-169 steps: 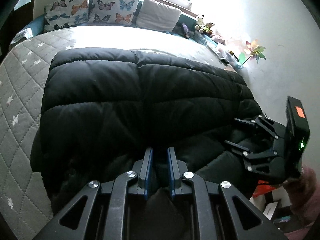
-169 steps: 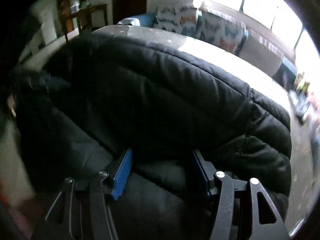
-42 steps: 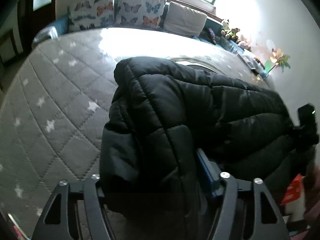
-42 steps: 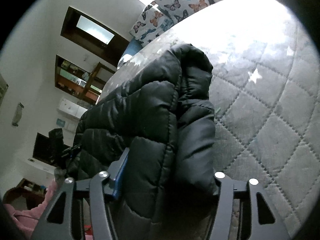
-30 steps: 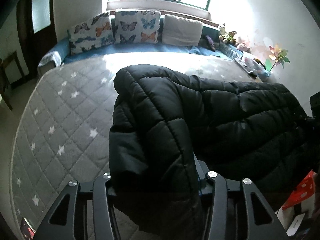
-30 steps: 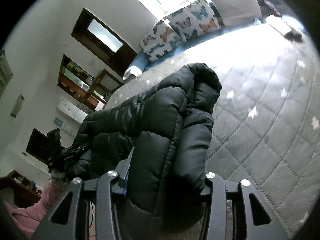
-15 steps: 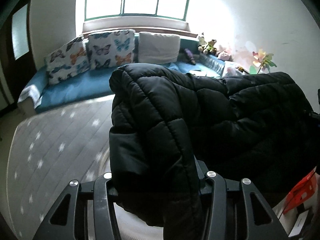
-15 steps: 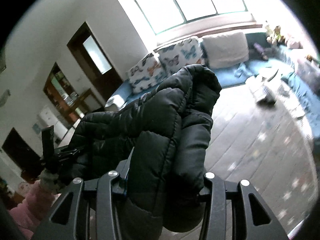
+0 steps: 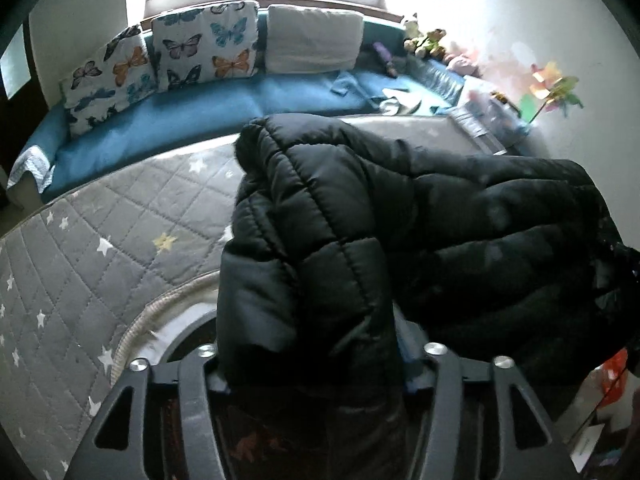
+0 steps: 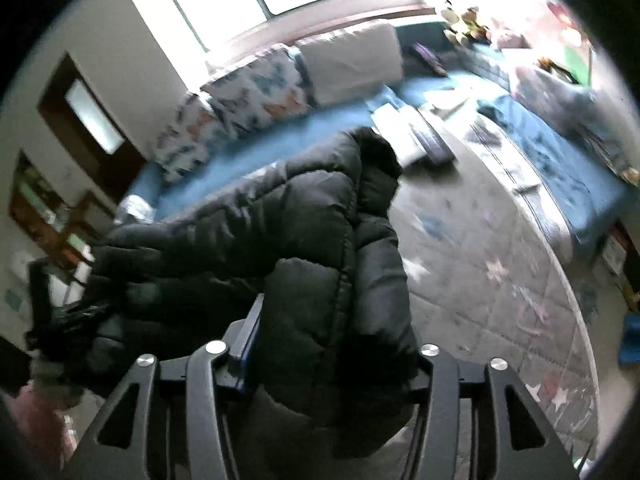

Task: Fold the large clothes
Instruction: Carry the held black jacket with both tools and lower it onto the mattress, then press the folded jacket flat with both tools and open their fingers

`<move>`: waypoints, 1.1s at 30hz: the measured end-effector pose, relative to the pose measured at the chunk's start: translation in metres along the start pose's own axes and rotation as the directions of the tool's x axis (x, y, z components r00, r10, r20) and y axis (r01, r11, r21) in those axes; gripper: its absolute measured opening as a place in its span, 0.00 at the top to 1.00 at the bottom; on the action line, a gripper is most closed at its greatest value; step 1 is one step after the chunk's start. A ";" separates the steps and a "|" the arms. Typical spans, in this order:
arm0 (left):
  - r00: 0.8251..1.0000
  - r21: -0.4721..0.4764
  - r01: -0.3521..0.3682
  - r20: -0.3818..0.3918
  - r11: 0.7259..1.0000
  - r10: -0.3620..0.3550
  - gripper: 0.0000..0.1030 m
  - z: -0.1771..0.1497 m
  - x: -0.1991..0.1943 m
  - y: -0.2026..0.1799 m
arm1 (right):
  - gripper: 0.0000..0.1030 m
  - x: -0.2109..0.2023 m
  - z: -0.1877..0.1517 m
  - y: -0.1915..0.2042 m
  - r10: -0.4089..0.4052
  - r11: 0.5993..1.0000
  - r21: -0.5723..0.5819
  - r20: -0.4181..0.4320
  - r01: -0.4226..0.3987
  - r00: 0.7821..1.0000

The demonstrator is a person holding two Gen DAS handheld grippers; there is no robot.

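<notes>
A black puffer jacket (image 9: 360, 224) hangs in the air between my two grippers, above a grey quilted mattress (image 9: 80, 248) with white stars. My left gripper (image 9: 316, 360) is shut on one thick folded end of the jacket, which bulges out over its jaws. My right gripper (image 10: 332, 344) is shut on the other end of the jacket (image 10: 312, 264). The jacket stretches sideways from each gripper toward the other. The left gripper shows at the far left of the right wrist view (image 10: 52, 312), blurred.
A blue window seat (image 9: 180, 116) with butterfly pillows (image 9: 204, 46) and a white pillow (image 9: 316, 40) runs along the back. Soft toys (image 9: 428, 40) and a paper pinwheel (image 9: 554, 88) stand at the right wall. Papers and devices (image 10: 416, 128) lie near the mattress's far edge.
Both grippers have lifted the jacket off the mattress and carried it up and toward the window seat. The views have tilted back down toward the mattress. Both grips have held.
</notes>
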State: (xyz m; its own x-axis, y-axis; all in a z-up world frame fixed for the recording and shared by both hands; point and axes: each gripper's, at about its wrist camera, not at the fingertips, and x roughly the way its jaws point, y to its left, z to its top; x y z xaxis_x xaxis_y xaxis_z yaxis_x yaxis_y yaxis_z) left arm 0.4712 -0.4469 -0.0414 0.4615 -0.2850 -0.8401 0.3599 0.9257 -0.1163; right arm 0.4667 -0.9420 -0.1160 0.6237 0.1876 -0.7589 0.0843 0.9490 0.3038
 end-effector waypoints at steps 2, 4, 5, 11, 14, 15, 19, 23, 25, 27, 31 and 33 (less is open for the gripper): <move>1.000 -0.013 -0.004 -0.006 1.000 0.004 0.21 -0.001 0.012 0.011 | 0.32 0.016 -0.007 -0.007 -0.050 0.999 0.000 -0.027 0.050 0.998; 1.000 -0.015 -0.016 -0.015 1.000 0.016 0.15 -0.007 0.018 0.016 | 0.28 0.018 -0.009 -0.007 -0.071 0.997 -0.005 -0.022 0.071 0.997; 1.000 -0.008 -0.021 -0.013 1.000 0.021 0.15 -0.012 0.019 0.021 | 0.28 0.017 -0.008 -0.007 -0.076 0.997 -0.001 -0.027 0.076 0.997; 0.991 0.080 -0.134 0.034 0.988 0.132 0.15 -0.027 -0.004 0.033 | 0.27 -0.022 0.006 0.014 -0.243 0.962 -0.120 0.031 0.245 0.970; 0.979 0.119 -0.191 0.092 0.974 0.181 0.15 -0.036 -0.033 0.022 | 0.27 -0.043 0.006 0.022 -0.356 0.915 -0.164 0.100 0.369 0.929; 0.975 0.128 -0.206 0.115 0.970 0.192 0.15 -0.039 -0.043 0.018 | 0.27 -0.052 0.004 0.027 -0.378 0.901 -0.178 0.129 0.396 0.917; 0.966 0.136 -0.217 0.173 0.967 0.193 0.15 -0.053 -0.075 0.004 | 0.27 -0.062 -0.005 0.047 -0.287 0.926 -0.214 0.138 0.312 0.948; 0.977 0.157 -0.196 0.120 0.968 0.178 0.15 -0.073 -0.066 -0.010 | 0.28 -0.027 -0.028 0.060 -0.251 0.934 -0.250 0.046 0.255 0.967; 0.980 0.159 -0.198 0.068 0.967 0.189 0.15 -0.083 -0.049 -0.010 | 0.28 -0.006 -0.041 0.058 -0.288 0.927 -0.257 -0.016 0.274 0.957; 0.981 0.165 -0.191 -0.001 0.968 0.194 0.15 -0.091 -0.024 -0.005 | 0.28 0.019 -0.056 0.051 -0.317 0.922 -0.258 -0.073 0.290 0.946; 0.991 0.101 -0.134 -0.009 0.986 0.136 0.15 -0.102 -0.016 0.010 | 0.27 0.006 -0.059 0.050 -0.313 0.926 -0.232 -0.039 0.296 0.949; 0.990 0.094 -0.139 -0.002 0.986 0.139 0.15 -0.103 -0.024 0.011 | 0.27 -0.006 -0.061 0.054 -0.333 0.917 -0.235 -0.012 0.321 0.943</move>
State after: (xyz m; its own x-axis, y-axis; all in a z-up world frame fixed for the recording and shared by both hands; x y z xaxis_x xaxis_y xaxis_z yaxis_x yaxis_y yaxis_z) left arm 0.3801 -0.4043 -0.0770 0.5059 -0.1527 -0.8489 0.3667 0.9289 0.0514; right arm 0.4205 -0.8767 -0.1301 0.5510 -0.1365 -0.8233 0.0952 0.9904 -0.1005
